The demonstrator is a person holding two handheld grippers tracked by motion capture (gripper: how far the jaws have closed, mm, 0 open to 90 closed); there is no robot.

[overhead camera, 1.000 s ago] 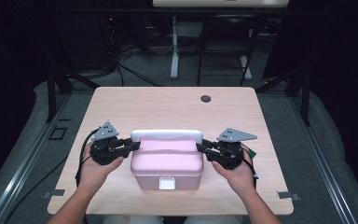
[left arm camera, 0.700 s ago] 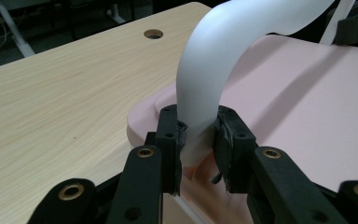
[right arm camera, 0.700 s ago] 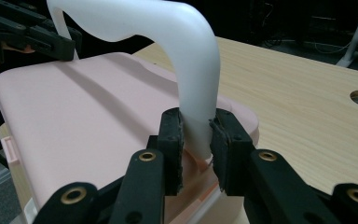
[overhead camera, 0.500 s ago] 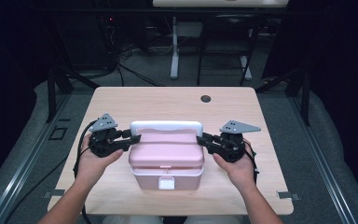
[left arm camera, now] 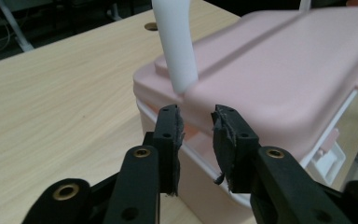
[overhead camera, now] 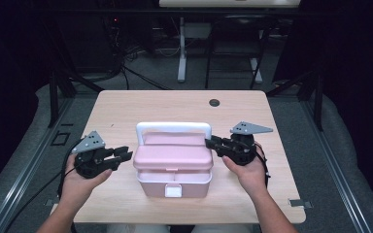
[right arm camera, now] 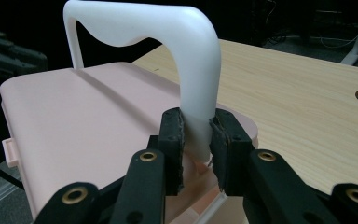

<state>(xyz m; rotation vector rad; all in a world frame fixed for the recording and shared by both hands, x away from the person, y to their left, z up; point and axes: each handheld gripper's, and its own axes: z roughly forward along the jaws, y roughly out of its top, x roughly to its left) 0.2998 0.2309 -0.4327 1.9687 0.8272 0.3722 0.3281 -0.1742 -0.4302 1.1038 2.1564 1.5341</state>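
Right gripper [right arm camera: 196, 128]: clamped on the white handle [right arm camera: 193, 74] post; keep it firm.
Left gripper [left arm camera: 197, 126]: jaws just narrowed, empty, beside the pink box [overhead camera: 173, 167]; re-centre on its post.

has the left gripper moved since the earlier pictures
Yes. The left gripper has backed off the pink box, toward the table's left edge; its jaws have just been closing, with nothing between them.
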